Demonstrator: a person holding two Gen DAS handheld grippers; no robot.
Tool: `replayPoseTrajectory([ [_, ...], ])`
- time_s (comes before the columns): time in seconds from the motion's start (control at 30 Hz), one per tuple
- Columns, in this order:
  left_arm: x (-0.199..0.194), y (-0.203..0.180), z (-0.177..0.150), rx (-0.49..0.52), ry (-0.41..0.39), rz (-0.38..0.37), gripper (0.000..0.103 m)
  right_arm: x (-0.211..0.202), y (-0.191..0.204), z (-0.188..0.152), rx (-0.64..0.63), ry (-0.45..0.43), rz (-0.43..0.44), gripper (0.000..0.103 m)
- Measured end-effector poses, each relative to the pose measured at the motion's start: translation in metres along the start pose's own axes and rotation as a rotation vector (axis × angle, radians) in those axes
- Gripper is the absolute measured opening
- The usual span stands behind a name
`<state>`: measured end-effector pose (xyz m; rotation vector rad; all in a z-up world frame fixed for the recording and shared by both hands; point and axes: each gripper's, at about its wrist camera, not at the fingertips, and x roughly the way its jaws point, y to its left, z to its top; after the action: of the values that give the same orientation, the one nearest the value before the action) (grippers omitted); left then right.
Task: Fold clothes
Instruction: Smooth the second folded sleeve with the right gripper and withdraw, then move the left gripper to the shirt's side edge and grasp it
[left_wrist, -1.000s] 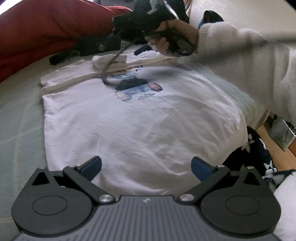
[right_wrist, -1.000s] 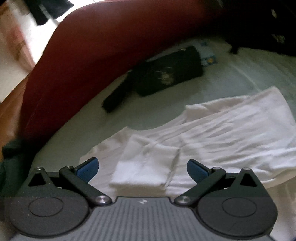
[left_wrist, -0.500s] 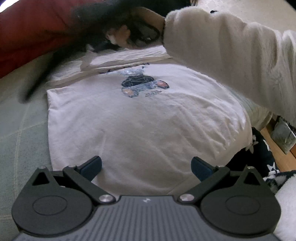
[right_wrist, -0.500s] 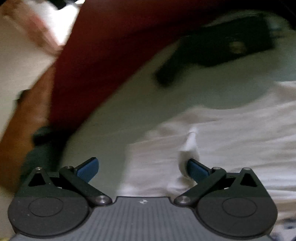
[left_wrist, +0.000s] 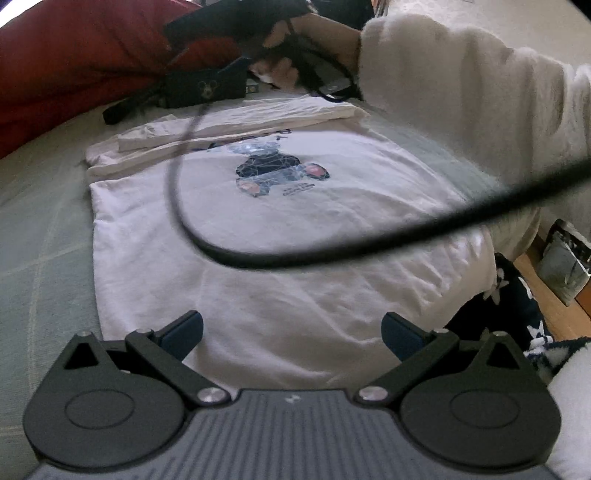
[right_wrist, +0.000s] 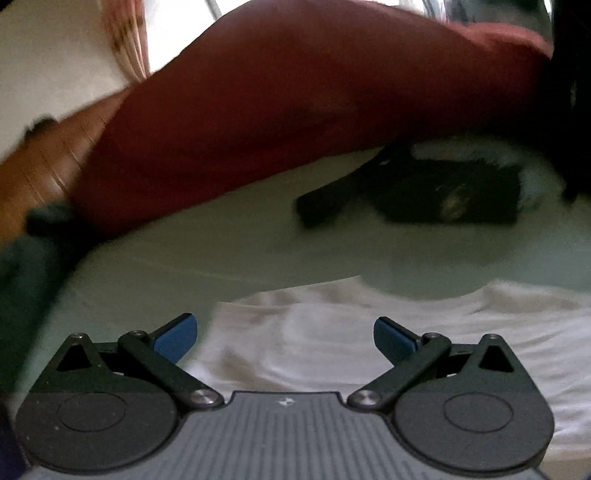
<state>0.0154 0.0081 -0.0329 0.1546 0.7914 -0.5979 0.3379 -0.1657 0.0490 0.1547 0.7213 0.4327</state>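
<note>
Two grippers: left gripper and right gripper, jaws apart, empty.
Shirt: white T-shirt flat on bed.

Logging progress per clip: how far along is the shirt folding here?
Early. Done: the far edge of the white T-shirt is folded inward into a strip above the print. In hand: nothing; the left tongs and right tongs are both open above the fabric, gripping none of it. Left: the body of the shirt lies flat and unfolded on the bed.
</note>
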Motion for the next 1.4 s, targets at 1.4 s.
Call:
replayPoseTrajectory([
  [1.4, 0.152, 0.177, 0.183, -0.541, -0.027, 0.113, 0.063, -0.184, -0.131, -0.183, 0.158, -0.229, -0.04, 0.087],
])
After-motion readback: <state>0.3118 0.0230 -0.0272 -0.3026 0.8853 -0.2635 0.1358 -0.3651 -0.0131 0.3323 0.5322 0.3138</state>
